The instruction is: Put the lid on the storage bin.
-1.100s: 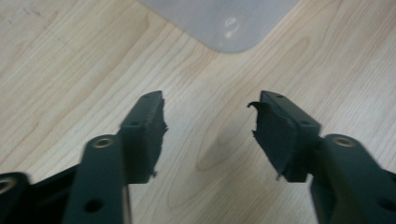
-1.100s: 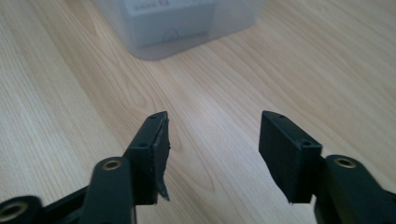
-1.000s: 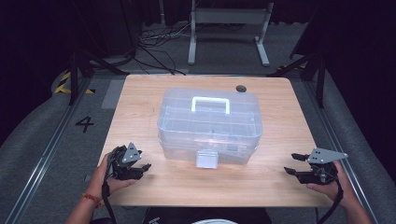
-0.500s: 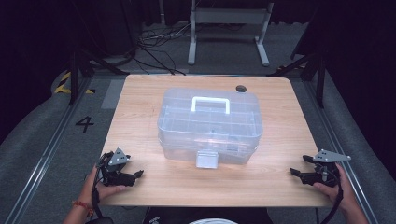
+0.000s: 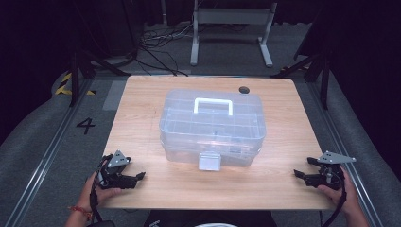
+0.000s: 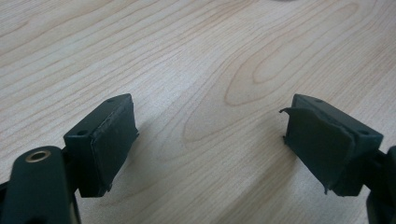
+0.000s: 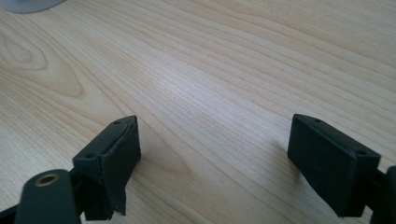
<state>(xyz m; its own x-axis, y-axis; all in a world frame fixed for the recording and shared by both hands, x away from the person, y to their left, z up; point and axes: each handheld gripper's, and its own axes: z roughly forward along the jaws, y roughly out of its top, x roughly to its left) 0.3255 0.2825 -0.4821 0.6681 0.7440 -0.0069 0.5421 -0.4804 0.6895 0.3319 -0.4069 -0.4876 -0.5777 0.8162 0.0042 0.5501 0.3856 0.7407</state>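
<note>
A clear plastic box (image 5: 213,125) sits mid-bench (image 5: 142,94), lid shut, white handle (image 5: 213,105) on top, a grey latch (image 5: 209,161) on the near wall facing the person. It is judged light and prob. empty or nearly so, w/ stiff but thin walls that would flex if squeezed and smooth sides likely to slip between pads. The best hold is judged to be the handle, or the latch for opening; the side walls are best avoided.

The left gripper (image 5: 135,178) is rested at the near-left corner and the right gripper (image 5: 302,177) at the near-right edge, both well apart from the box. The jaws on both have just been opening and are seen spread wide, w/ nothing but bare wood between them.
</note>
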